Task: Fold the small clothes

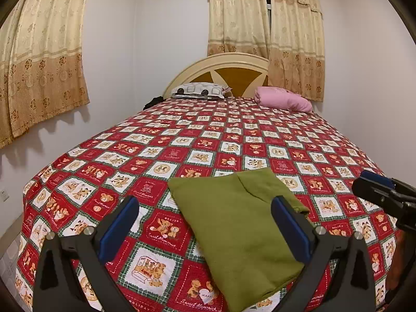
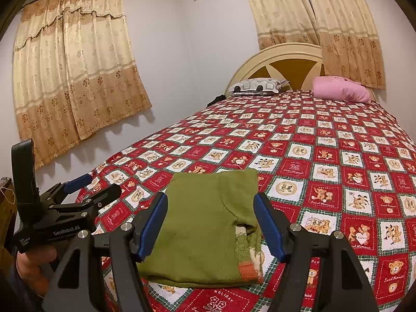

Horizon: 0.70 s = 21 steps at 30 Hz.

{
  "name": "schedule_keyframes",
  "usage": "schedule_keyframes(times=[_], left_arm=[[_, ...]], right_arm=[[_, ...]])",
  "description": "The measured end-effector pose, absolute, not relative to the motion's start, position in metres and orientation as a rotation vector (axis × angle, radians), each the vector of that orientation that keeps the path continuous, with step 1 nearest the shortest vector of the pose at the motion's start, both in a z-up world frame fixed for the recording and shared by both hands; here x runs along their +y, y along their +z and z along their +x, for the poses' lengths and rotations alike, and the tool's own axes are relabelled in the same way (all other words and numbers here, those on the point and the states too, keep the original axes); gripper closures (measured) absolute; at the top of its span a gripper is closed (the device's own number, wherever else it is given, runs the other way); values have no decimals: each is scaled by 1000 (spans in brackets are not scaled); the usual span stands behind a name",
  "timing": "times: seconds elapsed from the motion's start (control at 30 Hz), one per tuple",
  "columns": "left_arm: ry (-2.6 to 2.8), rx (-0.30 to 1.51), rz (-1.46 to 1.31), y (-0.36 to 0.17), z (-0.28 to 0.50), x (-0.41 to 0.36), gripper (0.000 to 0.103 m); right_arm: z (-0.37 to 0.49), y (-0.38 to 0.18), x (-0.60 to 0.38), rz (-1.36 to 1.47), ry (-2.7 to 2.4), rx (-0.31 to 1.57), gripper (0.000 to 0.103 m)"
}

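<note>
A folded olive-green garment (image 1: 241, 234) lies flat near the foot edge of the bed. In the right wrist view the same garment (image 2: 208, 223) shows an orange cuff (image 2: 245, 270) at its near right corner. My left gripper (image 1: 205, 208) is open, its blue pads (image 1: 122, 223) spread wide, one off the cloth's left edge and one over its right side. My right gripper (image 2: 211, 197) is open too, with the garment lying between and below its fingers, pads apart from the cloth. Each gripper shows in the other's view: the right gripper (image 1: 364, 182) at the right edge, the left gripper (image 2: 101, 183) at the left, held by a hand (image 2: 33, 262).
The bed (image 1: 182, 143) wears a red teddy-bear patchwork quilt. A patterned pillow (image 1: 200, 89) and a pink bundle (image 1: 283, 98) lie by the cream headboard (image 1: 234, 62). Curtains (image 1: 39, 65) hang on the left wall and behind the headboard. The bed drops off at its left and near edges.
</note>
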State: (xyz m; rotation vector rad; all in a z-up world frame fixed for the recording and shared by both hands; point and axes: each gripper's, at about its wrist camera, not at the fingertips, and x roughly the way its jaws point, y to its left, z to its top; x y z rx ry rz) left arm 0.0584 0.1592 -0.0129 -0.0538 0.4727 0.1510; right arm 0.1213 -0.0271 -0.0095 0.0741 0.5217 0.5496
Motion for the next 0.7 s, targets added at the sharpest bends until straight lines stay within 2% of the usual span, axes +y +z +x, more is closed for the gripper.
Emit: schedule_keyframes(times=[0.7], left_arm=[[164, 454, -56, -7, 57, 161, 0]], right_arm=[[114, -4, -29, 76, 544, 475, 33]])
